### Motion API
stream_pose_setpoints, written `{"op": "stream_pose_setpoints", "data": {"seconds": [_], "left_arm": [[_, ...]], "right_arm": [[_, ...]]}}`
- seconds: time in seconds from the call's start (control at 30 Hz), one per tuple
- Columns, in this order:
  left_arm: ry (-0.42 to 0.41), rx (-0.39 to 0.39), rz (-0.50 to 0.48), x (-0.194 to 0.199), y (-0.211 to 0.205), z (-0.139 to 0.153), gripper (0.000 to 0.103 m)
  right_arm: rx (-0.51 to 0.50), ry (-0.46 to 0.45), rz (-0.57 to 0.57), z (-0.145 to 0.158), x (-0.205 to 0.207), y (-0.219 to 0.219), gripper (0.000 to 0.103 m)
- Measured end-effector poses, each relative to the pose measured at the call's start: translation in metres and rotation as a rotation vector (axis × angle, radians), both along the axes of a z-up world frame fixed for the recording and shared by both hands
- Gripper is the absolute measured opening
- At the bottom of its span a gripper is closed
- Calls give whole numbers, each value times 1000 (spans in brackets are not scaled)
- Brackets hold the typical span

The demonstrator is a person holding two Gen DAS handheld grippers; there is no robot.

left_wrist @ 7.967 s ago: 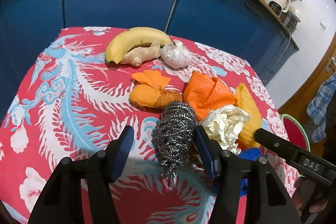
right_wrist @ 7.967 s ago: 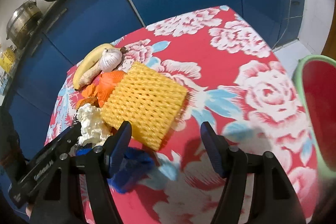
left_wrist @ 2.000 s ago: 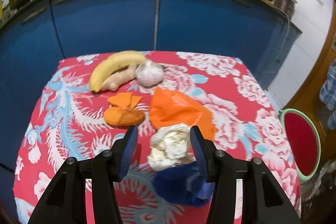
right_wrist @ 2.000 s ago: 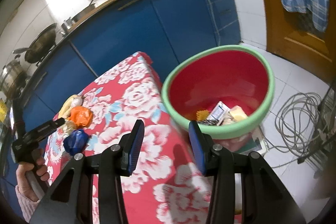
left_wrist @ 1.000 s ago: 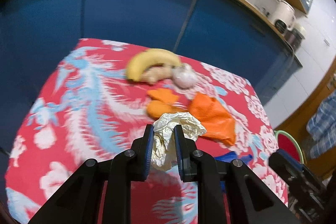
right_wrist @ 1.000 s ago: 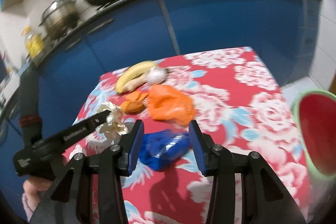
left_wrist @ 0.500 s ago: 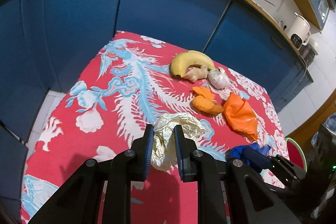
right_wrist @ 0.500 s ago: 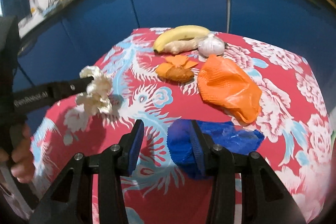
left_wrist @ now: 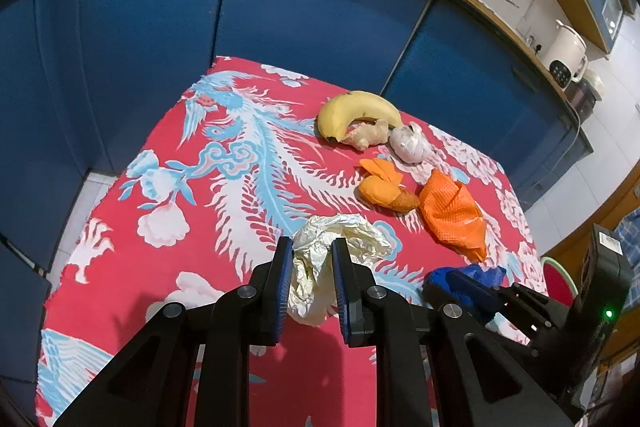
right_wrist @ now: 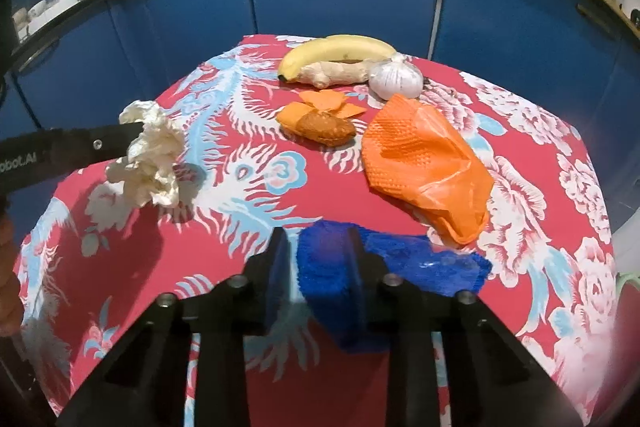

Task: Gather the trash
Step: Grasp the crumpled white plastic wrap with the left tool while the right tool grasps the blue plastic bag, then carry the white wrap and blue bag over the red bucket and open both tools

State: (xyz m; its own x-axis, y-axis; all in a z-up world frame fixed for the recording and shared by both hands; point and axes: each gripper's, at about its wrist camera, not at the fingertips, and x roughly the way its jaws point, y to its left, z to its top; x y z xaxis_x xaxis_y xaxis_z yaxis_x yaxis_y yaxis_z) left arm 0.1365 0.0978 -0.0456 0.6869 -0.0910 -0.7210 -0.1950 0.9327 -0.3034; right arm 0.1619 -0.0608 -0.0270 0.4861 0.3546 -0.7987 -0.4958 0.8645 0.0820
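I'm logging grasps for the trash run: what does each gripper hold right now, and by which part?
Left gripper: crumpled white wrapper, pinched mid-wad. Right gripper: jaws just closed on the blue bag, at its bunched left end.

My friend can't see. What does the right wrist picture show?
The right gripper has just closed on a blue wrapper on a red flowery tablecloth. Left of it, the left gripper holds crumpled white paper.
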Motion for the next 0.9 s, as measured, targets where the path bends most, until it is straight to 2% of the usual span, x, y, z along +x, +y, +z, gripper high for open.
{"op": "stream_pose_setpoints", "data": {"seconds": [0.07, 0.13, 0.5, 0.9], "left_arm": [[1, 2, -3, 0, -2, 0, 20], [1, 3, -9, 0, -4, 0, 20], [-5, 17, -60, 4, -24, 7, 20], [-35, 46, -194, 13, -84, 25, 20]], "right_arm": [[8, 4, -22, 0, 4, -5, 8], [31, 9, -43, 2, 5, -11, 6], [100, -44, -150, 36, -3, -54, 6], [68, -111, -317, 62, -14, -131, 6]]}}
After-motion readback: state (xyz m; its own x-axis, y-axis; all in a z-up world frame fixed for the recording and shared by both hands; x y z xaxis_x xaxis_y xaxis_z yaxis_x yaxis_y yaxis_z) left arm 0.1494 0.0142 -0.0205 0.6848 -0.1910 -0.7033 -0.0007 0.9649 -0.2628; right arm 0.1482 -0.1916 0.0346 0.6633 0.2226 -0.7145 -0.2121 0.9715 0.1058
